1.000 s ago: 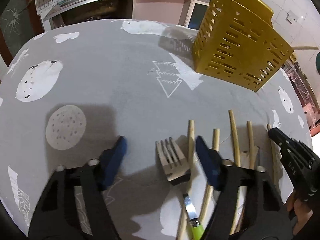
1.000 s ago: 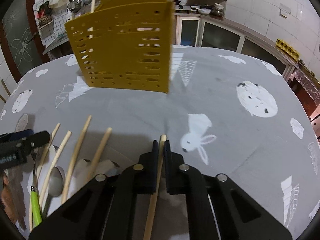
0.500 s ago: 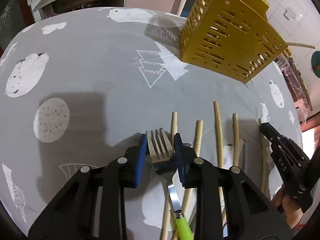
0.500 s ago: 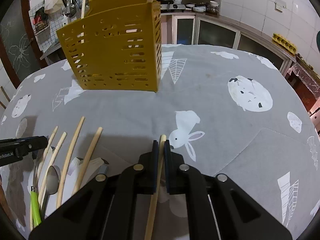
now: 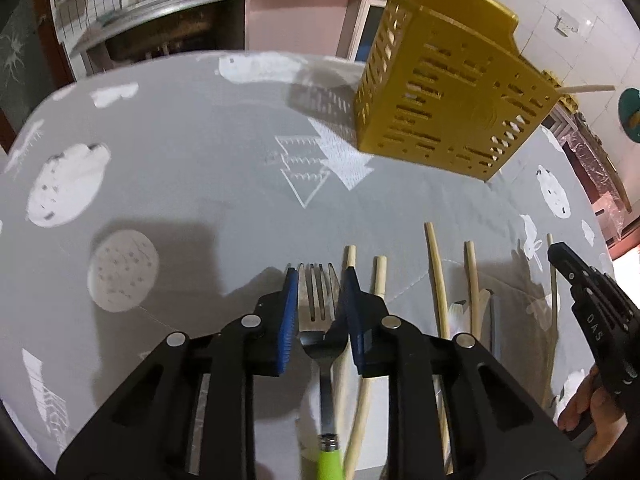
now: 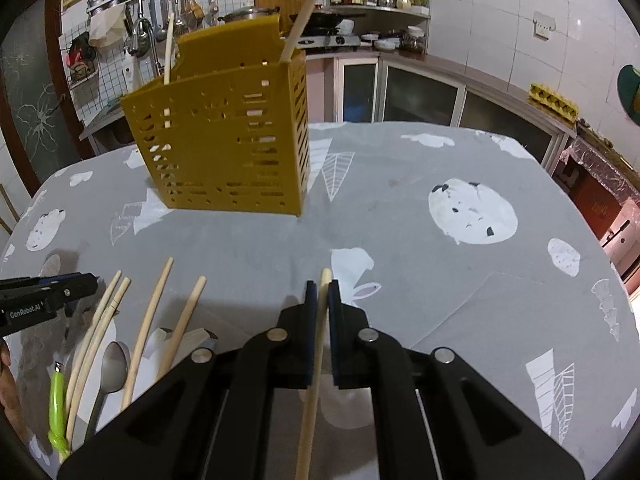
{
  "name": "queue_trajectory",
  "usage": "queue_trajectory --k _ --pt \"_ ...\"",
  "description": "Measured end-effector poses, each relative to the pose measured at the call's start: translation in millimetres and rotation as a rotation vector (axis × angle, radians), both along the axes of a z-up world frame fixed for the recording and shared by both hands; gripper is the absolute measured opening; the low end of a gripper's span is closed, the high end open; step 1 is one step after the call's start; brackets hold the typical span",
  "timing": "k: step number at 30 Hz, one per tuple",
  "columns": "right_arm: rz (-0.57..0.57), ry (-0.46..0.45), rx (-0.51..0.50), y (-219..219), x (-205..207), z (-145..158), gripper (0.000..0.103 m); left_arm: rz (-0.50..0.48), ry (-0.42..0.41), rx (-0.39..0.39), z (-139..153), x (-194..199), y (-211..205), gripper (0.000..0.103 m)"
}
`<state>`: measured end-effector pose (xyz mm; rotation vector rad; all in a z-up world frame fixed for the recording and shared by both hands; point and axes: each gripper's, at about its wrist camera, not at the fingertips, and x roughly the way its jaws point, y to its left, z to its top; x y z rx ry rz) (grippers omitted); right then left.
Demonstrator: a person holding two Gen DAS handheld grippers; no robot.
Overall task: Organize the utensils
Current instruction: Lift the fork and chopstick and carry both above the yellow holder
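Grey tablecloth, left gripper just closing onto fork, right gripper clamping chopstick

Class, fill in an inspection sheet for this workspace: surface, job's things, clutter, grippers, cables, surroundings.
Surface: grey tablecloth with white prints.
Job's things: yellow slotted holder holding two sticks; loose chopsticks, spoon, green-handled fork.
Clutter: white wrapper under the chopsticks.
Grippers: left gripper has just been closing, fork head between its jaws; right gripper shut on a chopstick.
Cables: nothing seen.
Surroundings: kitchen shelves, hanging utensils, tiled wall.
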<state>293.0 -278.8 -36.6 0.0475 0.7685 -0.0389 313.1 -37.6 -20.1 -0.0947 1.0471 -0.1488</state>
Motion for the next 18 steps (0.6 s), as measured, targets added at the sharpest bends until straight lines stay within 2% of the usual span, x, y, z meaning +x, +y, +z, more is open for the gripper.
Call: queue_trajectory --k 8,18 --pt "-0.020 -0.075 0.017 -3 -7 15 0.006 0.026 -0.133 -0.018 27 -9 18 0.021" --pt "-0.048 -0.220 0.026 -6 -19 45 0.006 0.026 -0.355 0.000 64 -29 25 0.021"
